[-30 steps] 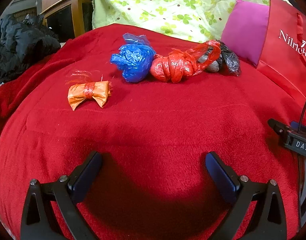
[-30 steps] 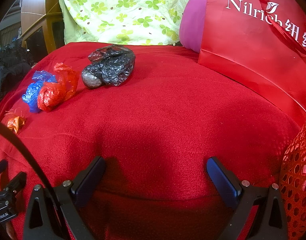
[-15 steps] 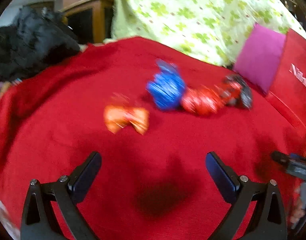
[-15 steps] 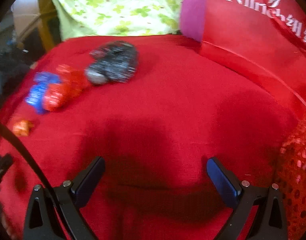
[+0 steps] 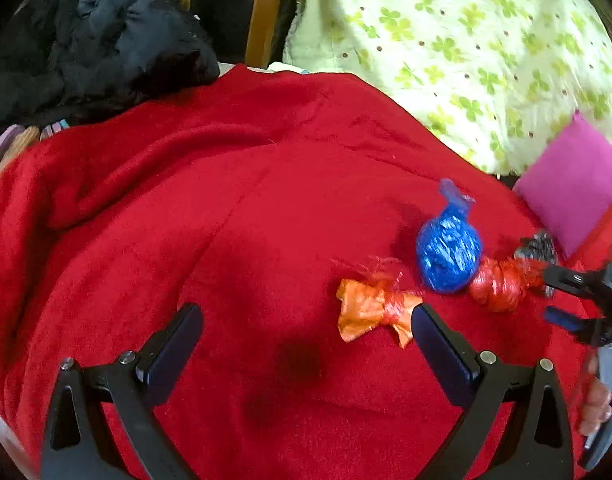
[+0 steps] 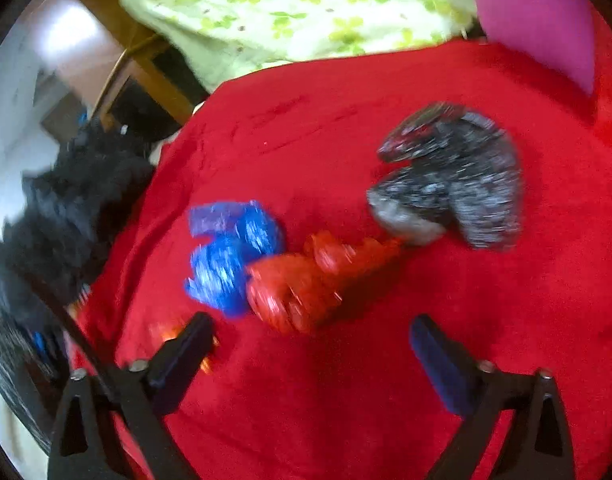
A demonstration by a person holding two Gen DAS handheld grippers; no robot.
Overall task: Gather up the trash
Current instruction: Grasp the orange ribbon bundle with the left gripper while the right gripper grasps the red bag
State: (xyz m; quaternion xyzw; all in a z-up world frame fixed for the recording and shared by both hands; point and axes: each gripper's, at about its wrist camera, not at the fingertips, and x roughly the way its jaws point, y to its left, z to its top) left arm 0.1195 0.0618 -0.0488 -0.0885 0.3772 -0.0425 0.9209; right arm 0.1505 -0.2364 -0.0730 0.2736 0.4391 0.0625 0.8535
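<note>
Red blanket point(image 5: 226, 208); clover-print quilt point(image 5: 446, 40) behind.

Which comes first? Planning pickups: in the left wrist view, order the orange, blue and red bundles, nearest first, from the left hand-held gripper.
1. Orange bundle, beside the right finger of the left hand-held gripper.
2. Blue bundle, behind it, rightward.
3. Red bundle, farthest right.

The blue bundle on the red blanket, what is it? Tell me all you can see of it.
The blue bundle looks like a thin, shiny plastic bag crumpled into a tight ball, with a twisted tail of loose film sticking up from its top. It lies on the red blanket, held by nothing. A red plastic bundle lies close against one side, and an orange wrapper lies apart from it, nearer the camera. Both pairs of tongs are open and away from it.
</note>
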